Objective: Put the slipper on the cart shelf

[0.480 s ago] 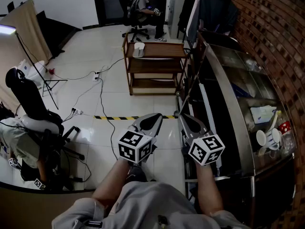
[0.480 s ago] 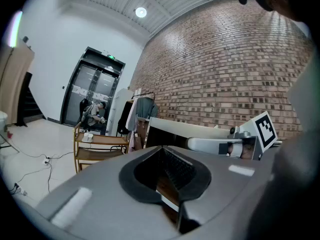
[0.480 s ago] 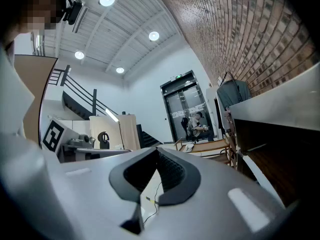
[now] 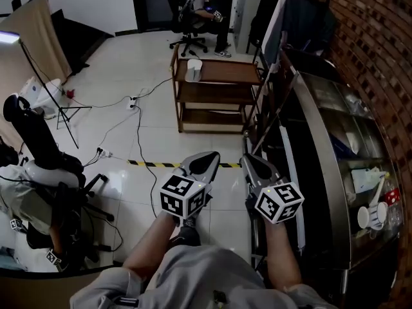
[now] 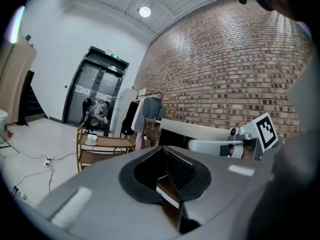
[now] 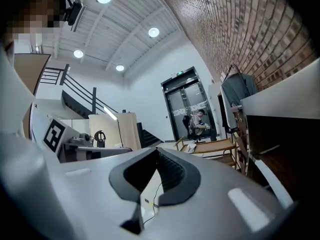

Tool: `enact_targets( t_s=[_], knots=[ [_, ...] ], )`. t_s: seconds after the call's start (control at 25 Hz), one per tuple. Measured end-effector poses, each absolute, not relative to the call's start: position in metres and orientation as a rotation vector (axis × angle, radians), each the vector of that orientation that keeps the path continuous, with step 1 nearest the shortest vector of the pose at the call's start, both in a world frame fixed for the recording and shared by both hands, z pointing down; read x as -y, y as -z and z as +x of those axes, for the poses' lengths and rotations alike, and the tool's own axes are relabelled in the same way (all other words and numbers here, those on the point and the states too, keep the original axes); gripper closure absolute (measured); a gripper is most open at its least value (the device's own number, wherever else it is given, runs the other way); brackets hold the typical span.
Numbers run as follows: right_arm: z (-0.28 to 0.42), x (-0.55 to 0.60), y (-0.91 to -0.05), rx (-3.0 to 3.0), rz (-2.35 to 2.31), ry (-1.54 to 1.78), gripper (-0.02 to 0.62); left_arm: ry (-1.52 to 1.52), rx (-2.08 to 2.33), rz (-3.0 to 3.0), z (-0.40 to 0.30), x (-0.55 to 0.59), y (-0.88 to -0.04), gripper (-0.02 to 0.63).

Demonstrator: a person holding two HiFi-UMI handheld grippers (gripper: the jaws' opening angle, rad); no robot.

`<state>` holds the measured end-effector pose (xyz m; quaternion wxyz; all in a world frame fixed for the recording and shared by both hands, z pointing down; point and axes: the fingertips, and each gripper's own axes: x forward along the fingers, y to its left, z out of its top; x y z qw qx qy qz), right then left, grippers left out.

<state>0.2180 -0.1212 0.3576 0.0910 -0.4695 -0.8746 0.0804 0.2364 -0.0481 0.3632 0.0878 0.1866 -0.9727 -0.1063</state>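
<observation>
The white slipper lies on the top shelf of the wooden cart, far across the floor, well apart from your left gripper and right gripper, both closed and empty, held near you.

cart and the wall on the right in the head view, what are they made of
The cart looks like brown wood with a matt finish: even warm tone, plain board shelves. The wall is bare red brick, rough, with pale mortar lines showing.
</observation>
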Motion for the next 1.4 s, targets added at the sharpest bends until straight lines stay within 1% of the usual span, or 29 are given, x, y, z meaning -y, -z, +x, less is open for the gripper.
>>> enact_targets(
  t_s=[0.48, 0.88, 1.4],
  knots=[
    [0.078, 0.016, -0.359, 2.620, -1.335, -0.191, 0.595, 0.309, 2.871, 0.563, 0.098, -0.066, -0.369, 0.598],
    [-0.011, -0.050, -0.372, 2.592, -1.344, -0.194, 0.595, 0.322, 2.862, 0.510, 0.008, -0.135, -0.385, 0.598],
    [-0.191, -0.104, -0.395, 2.493, -1.469, -0.148, 0.595, 0.297, 2.876, 0.285, -0.165, -0.190, -0.403, 0.598]
  ],
)
